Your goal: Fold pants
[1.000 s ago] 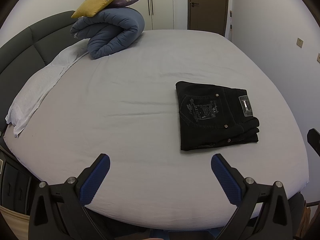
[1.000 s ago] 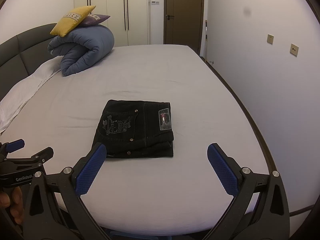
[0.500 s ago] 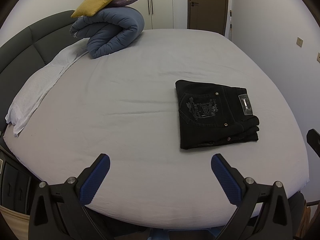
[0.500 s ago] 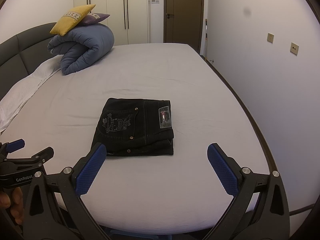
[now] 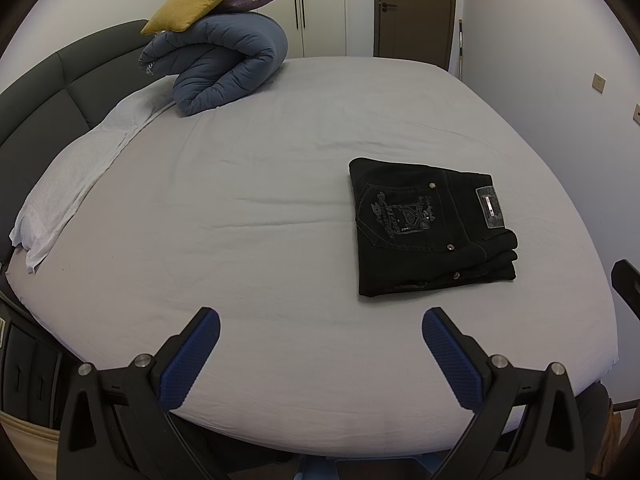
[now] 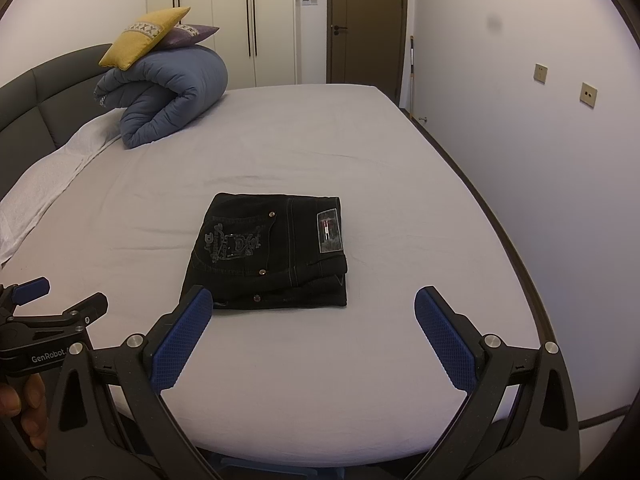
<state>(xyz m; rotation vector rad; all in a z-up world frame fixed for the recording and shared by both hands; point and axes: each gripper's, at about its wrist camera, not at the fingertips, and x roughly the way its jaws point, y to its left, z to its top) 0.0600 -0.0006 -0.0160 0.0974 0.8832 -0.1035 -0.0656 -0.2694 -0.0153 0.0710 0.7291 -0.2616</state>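
Black pants (image 6: 268,256), blue duvet (image 6: 168,96), yellow cushion (image 6: 144,38)

Left wrist view: folded pants (image 5: 430,232) on bed (image 5: 248,208), left gripper (image 5: 320,344) empty above the near edge.

Pants black, folded into a compact stack, back pocket with pale embroidery facing up, patch label toward the right; they lie right of centre on the pale sheet, flat, well apart from everything else. Gripper fingers (image 5: 188,364) with blue pads spread wide, nothing between them, not touching the pants. Far left: rolled blue duvet (image 5: 224,68) with a yellow cushion (image 5: 196,0) and a purple cushion (image 5: 248,0) on top. White towel (image 5: 76,176) laid along the dark headboard (image 5: 44,92). Wardrobe (image 5: 320,4) and brown door (image 5: 416,8) behind. A black part at the right edge, unidentifiable.
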